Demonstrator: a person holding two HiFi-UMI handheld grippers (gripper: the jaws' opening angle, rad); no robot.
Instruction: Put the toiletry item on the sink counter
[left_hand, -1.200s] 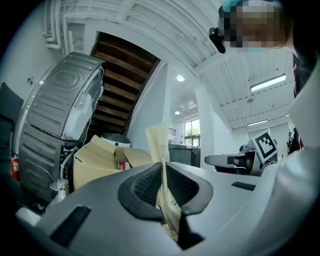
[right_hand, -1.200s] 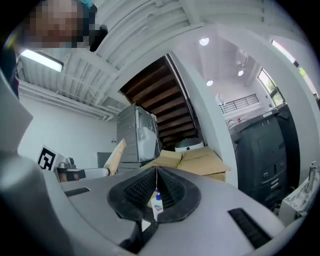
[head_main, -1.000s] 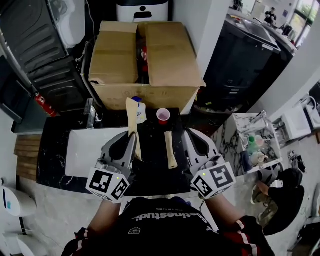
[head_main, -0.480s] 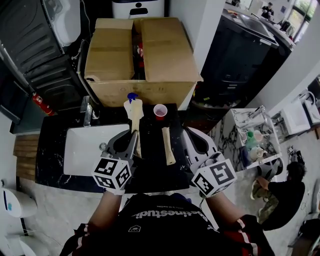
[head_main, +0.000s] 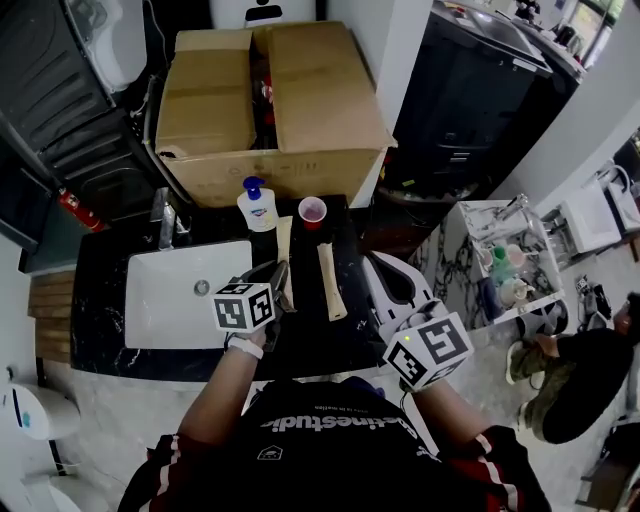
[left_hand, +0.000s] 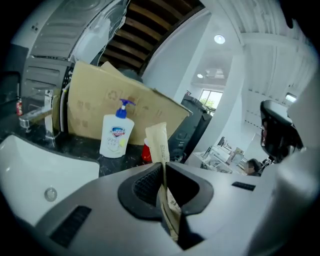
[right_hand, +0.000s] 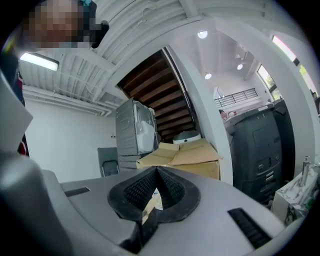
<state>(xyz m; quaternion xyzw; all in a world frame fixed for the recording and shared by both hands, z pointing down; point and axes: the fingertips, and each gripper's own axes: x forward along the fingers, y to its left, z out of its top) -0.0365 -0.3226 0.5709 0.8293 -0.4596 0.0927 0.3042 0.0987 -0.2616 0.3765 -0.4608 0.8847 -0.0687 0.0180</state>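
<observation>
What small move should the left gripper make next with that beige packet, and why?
I'd guess: lower the left gripper toward the bare black counter just right of the sink basin. Its jaws are shut on the beige packet, held over that counter short of the soap bottle and red cup, and it is not yet set down.
</observation>
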